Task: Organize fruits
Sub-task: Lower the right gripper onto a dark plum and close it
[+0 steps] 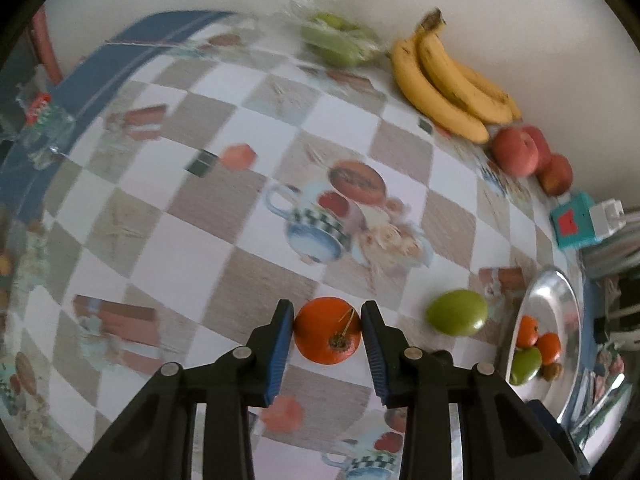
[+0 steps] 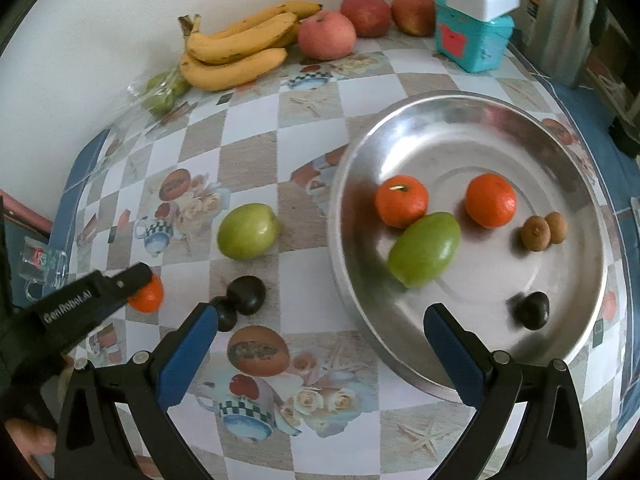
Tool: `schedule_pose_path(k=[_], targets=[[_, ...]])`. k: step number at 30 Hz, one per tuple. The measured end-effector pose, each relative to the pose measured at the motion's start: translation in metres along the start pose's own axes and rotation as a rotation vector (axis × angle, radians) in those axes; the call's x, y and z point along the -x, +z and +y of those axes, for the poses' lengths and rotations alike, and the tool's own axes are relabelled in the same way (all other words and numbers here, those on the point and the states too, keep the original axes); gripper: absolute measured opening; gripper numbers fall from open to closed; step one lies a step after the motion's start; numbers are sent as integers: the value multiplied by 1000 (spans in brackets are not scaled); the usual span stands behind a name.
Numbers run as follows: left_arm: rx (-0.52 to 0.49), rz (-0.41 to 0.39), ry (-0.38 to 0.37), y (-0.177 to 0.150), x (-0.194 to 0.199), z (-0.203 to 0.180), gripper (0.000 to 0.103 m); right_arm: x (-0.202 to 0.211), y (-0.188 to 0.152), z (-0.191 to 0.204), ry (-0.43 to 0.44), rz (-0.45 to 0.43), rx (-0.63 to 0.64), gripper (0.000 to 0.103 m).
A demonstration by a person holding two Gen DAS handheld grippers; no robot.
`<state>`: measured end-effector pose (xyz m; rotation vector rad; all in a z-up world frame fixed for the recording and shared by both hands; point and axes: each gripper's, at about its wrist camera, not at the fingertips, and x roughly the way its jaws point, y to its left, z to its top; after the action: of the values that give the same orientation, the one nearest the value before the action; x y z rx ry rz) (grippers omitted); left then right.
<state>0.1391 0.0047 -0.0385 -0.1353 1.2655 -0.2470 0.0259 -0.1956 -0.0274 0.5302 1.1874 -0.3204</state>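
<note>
My left gripper (image 1: 327, 310) is shut on an orange tangerine (image 1: 326, 334), both blue pads pressing its sides just above the checked tablecloth. The right wrist view shows this same gripper (image 2: 134, 280) and tangerine (image 2: 147, 296) at the left. A green fruit (image 2: 248, 231) and two dark fruits (image 2: 245, 295) lie loose on the cloth. The steel plate (image 2: 400, 112) holds two tangerines (image 2: 401, 201), a green fruit (image 2: 425, 249), two brown longans (image 2: 542, 230) and a dark fruit (image 2: 532, 310). My right gripper (image 2: 320, 312) stands open and holds nothing, over the plate's near left rim.
Along the back wall lie bananas (image 2: 236, 52), three red apples (image 2: 326, 34) and a clear bag of green fruit (image 2: 162, 92). A teal box (image 2: 472, 40) with a white device on top stands at the back right. A glass mug (image 2: 40, 264) sits at the left edge.
</note>
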Motion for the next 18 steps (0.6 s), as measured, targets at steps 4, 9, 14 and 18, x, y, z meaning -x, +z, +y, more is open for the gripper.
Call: schedule_pose_path(k=[4,9,14,18], targets=[[30,-23,5,4,8,12,37,-3,0,9,19,8,17,103],[49,-39,0,5,14,18,37,-3,1,20,46,-8,42,103],[46,-42,-5,6,15,17,37,1,3,34,87,-58,78,102],[46,-37,-4,5,14,17,37,0,5,41,107,-85,102,100]])
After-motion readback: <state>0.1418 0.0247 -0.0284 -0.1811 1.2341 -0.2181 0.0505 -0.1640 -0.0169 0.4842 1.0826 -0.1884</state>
